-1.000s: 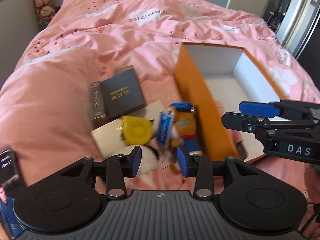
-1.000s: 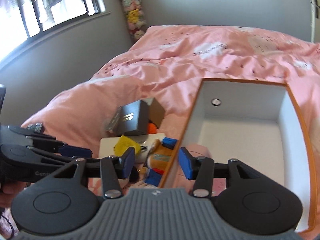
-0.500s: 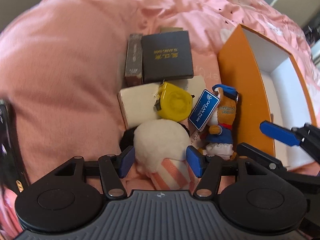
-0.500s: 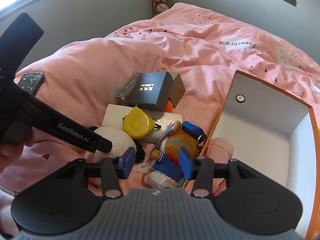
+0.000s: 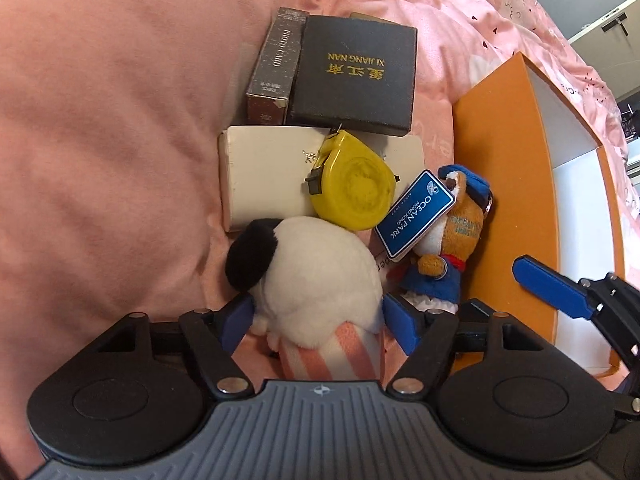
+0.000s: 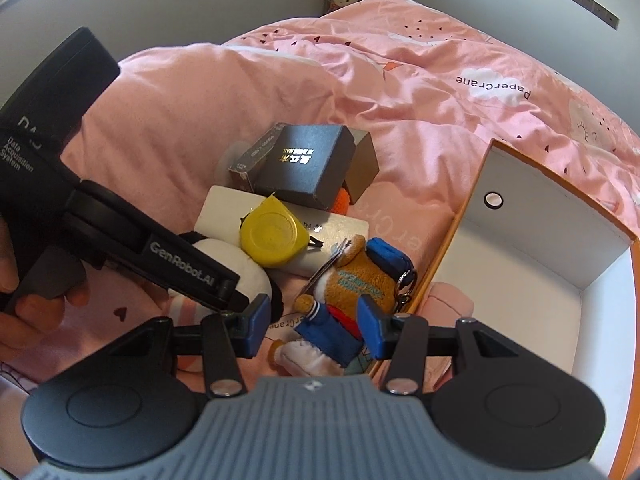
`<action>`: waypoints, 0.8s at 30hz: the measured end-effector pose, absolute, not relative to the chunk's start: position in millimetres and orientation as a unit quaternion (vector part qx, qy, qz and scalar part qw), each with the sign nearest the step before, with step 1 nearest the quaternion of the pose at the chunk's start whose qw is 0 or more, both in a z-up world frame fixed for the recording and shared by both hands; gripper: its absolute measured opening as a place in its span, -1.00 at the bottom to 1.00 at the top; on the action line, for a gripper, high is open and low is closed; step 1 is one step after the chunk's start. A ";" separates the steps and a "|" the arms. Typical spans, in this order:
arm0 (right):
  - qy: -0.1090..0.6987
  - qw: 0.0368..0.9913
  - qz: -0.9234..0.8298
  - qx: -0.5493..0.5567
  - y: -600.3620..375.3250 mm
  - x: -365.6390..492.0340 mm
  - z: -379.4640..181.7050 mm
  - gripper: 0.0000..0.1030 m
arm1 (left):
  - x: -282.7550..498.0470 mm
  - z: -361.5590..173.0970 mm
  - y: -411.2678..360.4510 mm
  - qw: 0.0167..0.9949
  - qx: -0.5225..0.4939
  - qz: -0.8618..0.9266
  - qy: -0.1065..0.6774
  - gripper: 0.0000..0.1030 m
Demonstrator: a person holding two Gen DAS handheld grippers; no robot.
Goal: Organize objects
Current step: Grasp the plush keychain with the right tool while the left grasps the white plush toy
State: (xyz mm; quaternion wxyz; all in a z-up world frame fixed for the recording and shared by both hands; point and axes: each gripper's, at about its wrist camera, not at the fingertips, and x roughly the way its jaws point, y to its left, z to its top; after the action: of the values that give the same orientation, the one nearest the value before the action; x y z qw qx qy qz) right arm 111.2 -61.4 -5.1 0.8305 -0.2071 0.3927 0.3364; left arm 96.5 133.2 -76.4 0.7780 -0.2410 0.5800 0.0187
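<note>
Sorting has barely begun: left of the orange box (image 5: 500, 184), apparently bare inside, lie a brown carton (image 5: 274, 66), black case (image 5: 354, 76), white box (image 5: 260, 176), yellow tape measure (image 5: 352, 186) and two plush toys. The left gripper (image 5: 316, 316), spread, straddles the white plush (image 5: 316, 276), contact unclear; the right gripper (image 6: 308, 326), spread, brackets the bear keychain (image 6: 348, 292). An orange item under the case stays unidentifiable.

light: bright, even daylight | shadows: soft | focus: sharp | edges: strong fisheye bending, dark corners
</note>
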 end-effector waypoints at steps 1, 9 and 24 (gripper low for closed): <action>0.391 0.829 0.336 -0.217 -59.3 111.2 -6.1 -0.02 | 96.4 -78.0 132.4 0.780 -0.242 0.022 0.577 0.59; 0.371 0.811 0.333 -0.307 -41.0 105.9 -18.1 0.02 | 74.2 -58.5 129.9 0.813 -0.221 0.019 0.538 0.41; 0.364 0.784 0.281 -0.417 -8.6 121.2 -51.6 0.25 | 80.7 -21.7 128.6 0.887 -0.152 0.055 0.432 0.39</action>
State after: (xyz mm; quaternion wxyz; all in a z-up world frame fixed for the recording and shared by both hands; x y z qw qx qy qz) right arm 121.2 -8.6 -51.6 0.7840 -0.4173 0.3638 0.2808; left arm 80.7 128.6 -21.7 0.8874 -0.1521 0.4318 0.0547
